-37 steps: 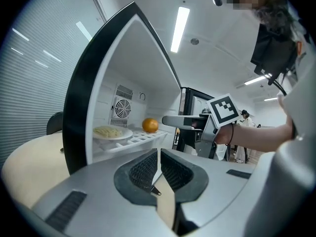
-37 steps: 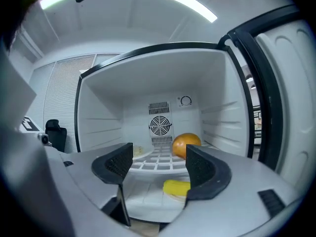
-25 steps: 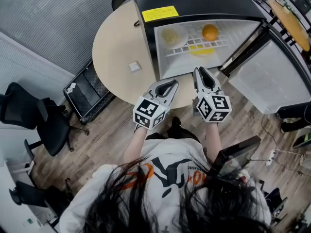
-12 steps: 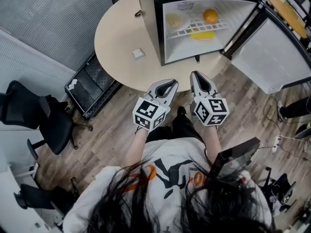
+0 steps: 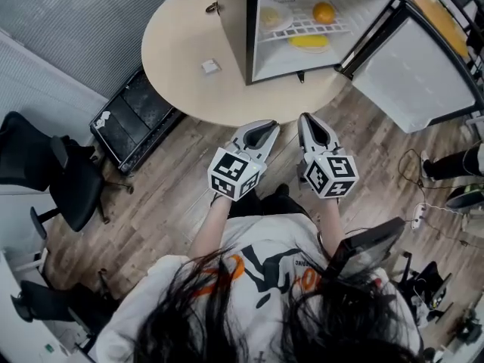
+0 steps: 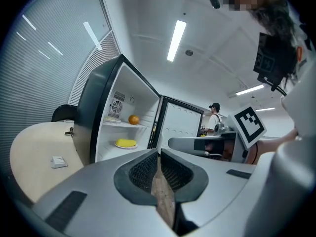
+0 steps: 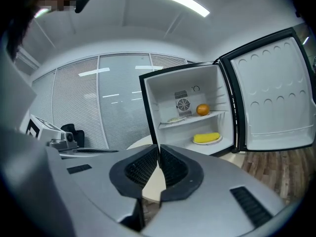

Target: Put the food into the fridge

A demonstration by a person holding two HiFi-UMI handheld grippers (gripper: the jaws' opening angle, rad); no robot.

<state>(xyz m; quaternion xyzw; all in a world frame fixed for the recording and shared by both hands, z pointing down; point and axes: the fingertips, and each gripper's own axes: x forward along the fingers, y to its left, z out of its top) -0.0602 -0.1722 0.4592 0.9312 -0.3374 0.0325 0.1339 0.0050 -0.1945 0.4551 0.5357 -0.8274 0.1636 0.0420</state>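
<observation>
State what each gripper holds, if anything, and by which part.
Nothing is held. The left gripper is shut and empty; the right gripper has just closed its jaws with nothing between them.

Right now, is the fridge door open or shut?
Open: the fridge door swings wide to the side, showing an orange inside.

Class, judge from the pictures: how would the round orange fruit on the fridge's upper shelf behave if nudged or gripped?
Ball-shaped and loose on the white wire shelf, the round orange fruit would probably roll if nudged. It looks firm, so likely stiff when gripped; its curved skin might slip.
</observation>
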